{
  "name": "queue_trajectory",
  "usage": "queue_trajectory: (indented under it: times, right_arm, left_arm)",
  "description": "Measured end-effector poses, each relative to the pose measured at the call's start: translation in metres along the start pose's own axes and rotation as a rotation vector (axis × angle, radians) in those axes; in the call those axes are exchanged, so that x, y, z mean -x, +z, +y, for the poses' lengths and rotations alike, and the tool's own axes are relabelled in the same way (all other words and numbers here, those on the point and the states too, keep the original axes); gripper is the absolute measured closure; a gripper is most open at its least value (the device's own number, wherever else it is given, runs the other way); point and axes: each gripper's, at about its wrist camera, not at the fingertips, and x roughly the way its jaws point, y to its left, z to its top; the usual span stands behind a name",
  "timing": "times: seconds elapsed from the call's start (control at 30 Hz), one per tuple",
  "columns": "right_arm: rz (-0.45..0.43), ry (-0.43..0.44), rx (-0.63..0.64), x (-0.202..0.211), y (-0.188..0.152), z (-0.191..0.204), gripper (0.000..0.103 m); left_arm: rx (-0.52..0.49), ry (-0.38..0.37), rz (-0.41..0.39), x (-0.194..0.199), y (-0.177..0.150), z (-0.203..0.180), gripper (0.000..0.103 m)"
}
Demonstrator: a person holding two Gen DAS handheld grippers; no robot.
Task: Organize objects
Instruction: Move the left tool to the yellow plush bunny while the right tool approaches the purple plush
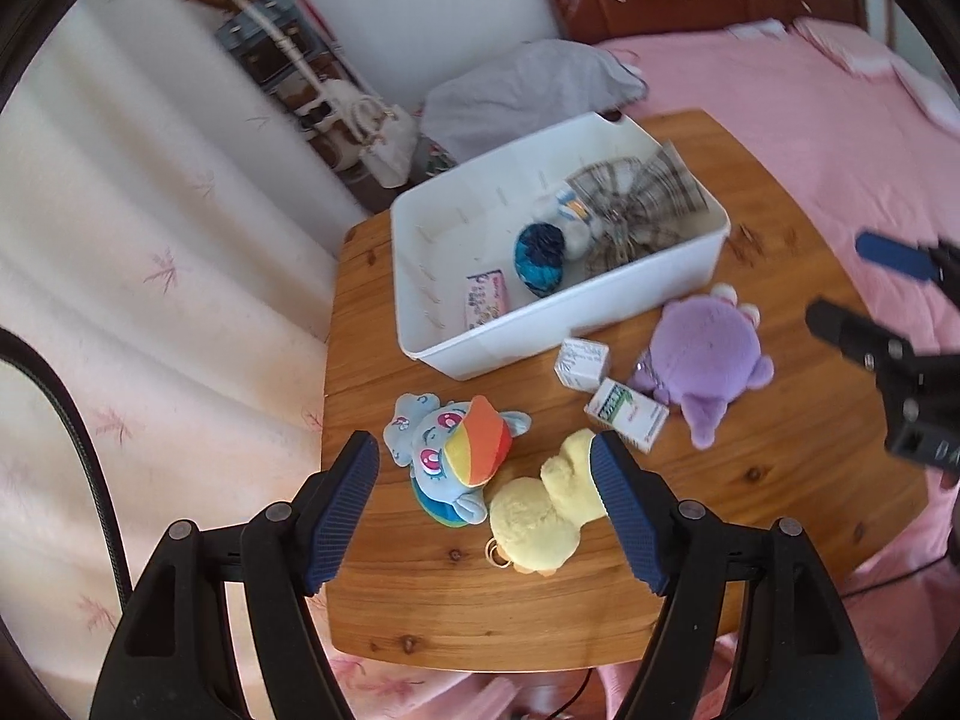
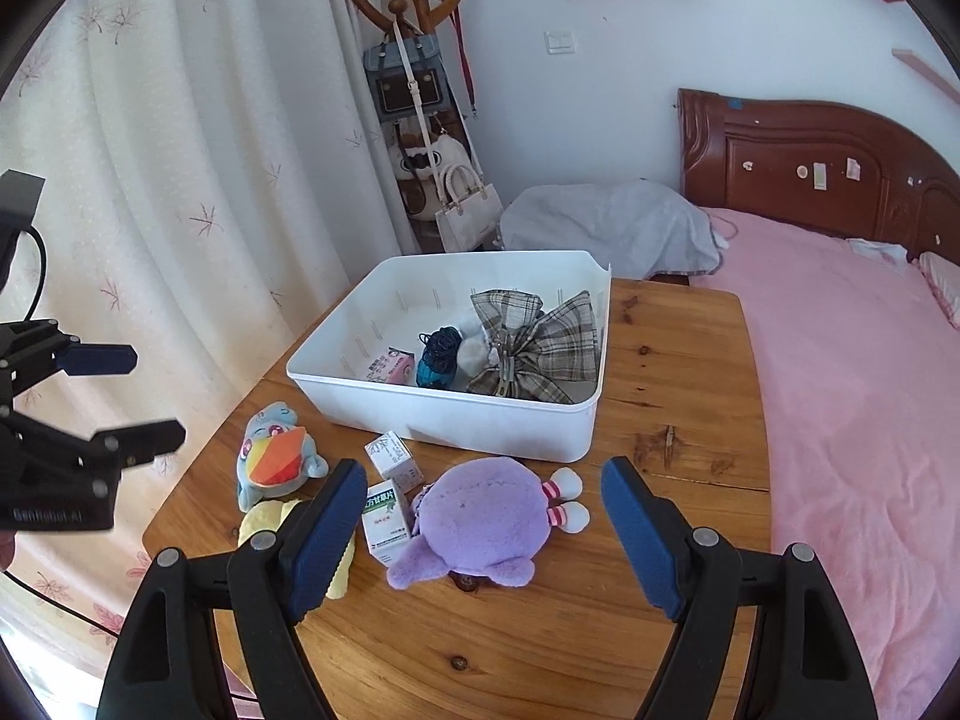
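On the wooden table, all placed against the white plastic bin at its far side. Inside the bin: a plaid fabric bow, a blue-and-dark ball-like item touching it, and a small pink box just beside that. On the near side of the bin, outside it: a purple plush toy lying face-down, two small white cartons just beside its left flank, a blue plush pony with rainbow mane further left of the bin's near wall, and a yellow plush duck touching the pony. Left gripper hangs above the pony and duck, jaws spread, nothing pinched; pony's head lies between the pads in the left wrist view, the duck partly under the right-hand pad. Right gripper hangs over the purple plush, jaws spread wide, pads apart from it on both sides, holding nothing. Whether either gripper's tips touch the toys beneath cannot be told. Past the bin: pink bed, white curtain, coat stand with bags.
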Motion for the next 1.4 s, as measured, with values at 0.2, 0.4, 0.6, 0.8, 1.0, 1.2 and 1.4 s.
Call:
queue_trajectory:
  times: [0.2, 0.4, 0.6, 0.8, 1.0, 1.2, 1.4]
  right_arm:
    - [0.013, -0.027, -0.024, -0.008, 0.000, 0.000, 0.022]
    - [0.033, -0.083, -0.058, -0.017, -0.004, 0.001, 0.022]
    - [0.040, -0.172, -0.106, -0.032, -0.009, 0.008, 0.022]
    - [0.050, -0.242, -0.149, -0.046, -0.015, 0.010, 0.022]
    - [0.087, -0.294, -0.183, -0.063, -0.022, 0.014, 0.022]
    - [0.131, -0.314, -0.208, -0.078, -0.028, 0.020, 0.022]
    - [0.157, -0.307, -0.278, -0.093, -0.030, 0.023, 0.022]
  left_arm:
    - [-0.166, -0.067, 0.055, -0.020, -0.003, -0.017, 0.027]
    - [-0.309, -0.149, 0.104, -0.041, -0.007, -0.027, 0.027]
    - [-0.405, -0.254, 0.133, -0.060, -0.010, -0.032, 0.027]
    - [-0.420, -0.372, 0.193, -0.084, -0.010, -0.029, 0.027]
    - [-0.391, -0.482, 0.267, -0.110, -0.008, -0.028, 0.027]
    - [-0.445, -0.601, 0.344, -0.129, -0.016, -0.029, 0.027]
    - [-0.477, -0.634, 0.384, -0.140, -0.024, -0.029, 0.027]
